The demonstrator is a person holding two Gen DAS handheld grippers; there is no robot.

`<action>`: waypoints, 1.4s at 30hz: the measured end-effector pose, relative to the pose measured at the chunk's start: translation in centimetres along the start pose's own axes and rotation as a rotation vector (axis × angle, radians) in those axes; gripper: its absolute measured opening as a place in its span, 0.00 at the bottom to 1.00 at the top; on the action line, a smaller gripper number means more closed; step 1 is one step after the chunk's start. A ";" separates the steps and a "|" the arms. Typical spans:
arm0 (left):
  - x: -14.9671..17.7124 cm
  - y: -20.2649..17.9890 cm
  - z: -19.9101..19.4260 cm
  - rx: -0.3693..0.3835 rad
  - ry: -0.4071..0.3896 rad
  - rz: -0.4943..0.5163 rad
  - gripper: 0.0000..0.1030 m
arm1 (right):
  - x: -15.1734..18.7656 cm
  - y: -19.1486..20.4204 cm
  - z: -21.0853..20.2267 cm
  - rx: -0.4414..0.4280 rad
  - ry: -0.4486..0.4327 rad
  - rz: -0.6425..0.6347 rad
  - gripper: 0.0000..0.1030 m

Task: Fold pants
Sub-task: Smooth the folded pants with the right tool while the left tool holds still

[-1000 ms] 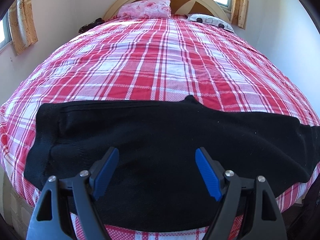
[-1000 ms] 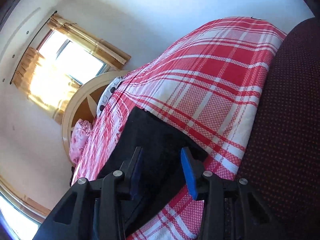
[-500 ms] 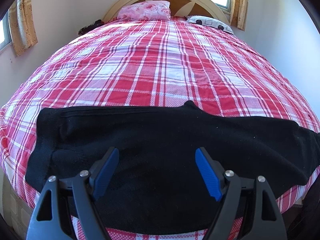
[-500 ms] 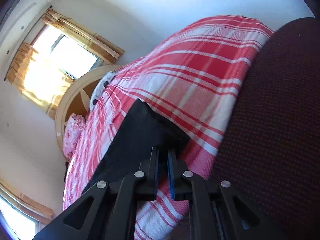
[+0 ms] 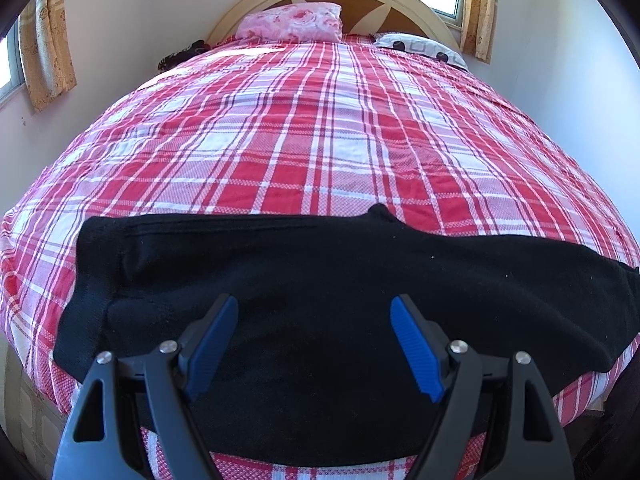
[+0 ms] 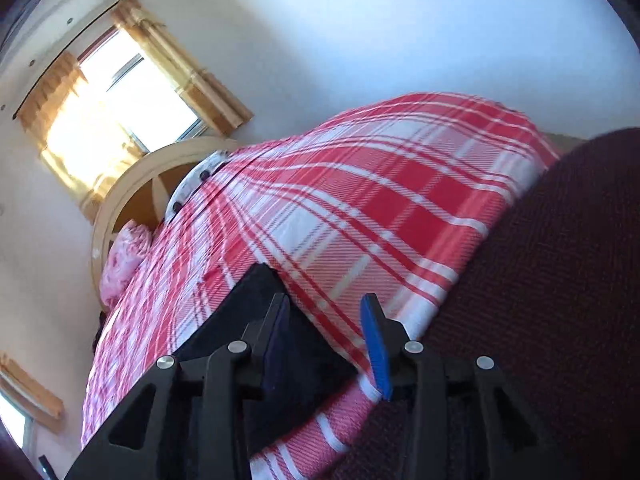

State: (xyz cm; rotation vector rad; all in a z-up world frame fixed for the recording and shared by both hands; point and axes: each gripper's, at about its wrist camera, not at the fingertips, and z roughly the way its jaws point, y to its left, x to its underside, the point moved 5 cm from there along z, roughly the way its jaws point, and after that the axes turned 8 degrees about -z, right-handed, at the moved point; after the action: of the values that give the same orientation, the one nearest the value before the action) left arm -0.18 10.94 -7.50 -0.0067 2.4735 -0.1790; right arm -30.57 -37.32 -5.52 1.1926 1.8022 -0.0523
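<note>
Black pants (image 5: 320,288) lie folded lengthwise across the near end of the bed, waistband at the left, legs running right. My left gripper (image 5: 314,340) hovers open and empty above the middle of the pants. In the right wrist view my right gripper (image 6: 326,344) is open, tilted, at the leg end of the pants (image 6: 248,304) by the bed's corner. The dark fabric lies between its blue pads (image 6: 376,352), not clamped.
The bed has a red and white plaid cover (image 5: 320,128), with a pink pillow (image 5: 292,22) and a patterned pillow (image 5: 424,46) at the headboard. A dark maroon upholstered surface (image 6: 560,280) stands against the bed's corner beside my right gripper. Walls flank both sides.
My right gripper closed on the leg end half a second ago and has now opened again, shifting slightly. My left gripper stayed open and barely moved.
</note>
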 end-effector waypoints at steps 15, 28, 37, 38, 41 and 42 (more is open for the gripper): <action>0.1 -0.2 0.0 -0.005 0.003 -0.006 0.79 | 2.8 4.9 4.9 -0.197 0.277 -0.269 0.38; 0.0 0.2 -0.4 -0.062 -0.032 0.016 0.79 | 0.8 7.7 3.3 0.255 0.098 -0.645 0.10; 0.4 1.8 0.3 -0.076 -0.017 -0.013 0.79 | -4.2 -0.1 1.5 0.281 0.059 -0.299 0.44; 0.4 1.8 0.4 -0.078 -0.019 -0.011 0.79 | -4.7 -0.7 0.2 0.275 0.029 -0.256 0.44; 0.6 1.6 0.7 -0.076 -0.014 -0.012 0.79 | -3.7 3.2 -2.1 0.141 -0.010 -0.330 0.44; 0.6 1.4 0.7 -0.070 -0.017 -0.013 0.79 | -2.6 5.4 -2.5 0.068 0.007 -0.366 0.43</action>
State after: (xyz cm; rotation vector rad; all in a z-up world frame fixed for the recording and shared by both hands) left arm -0.20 12.22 -8.60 -0.0532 2.4622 -0.0978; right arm -28.03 -35.07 0.04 0.8949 2.0180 -0.3227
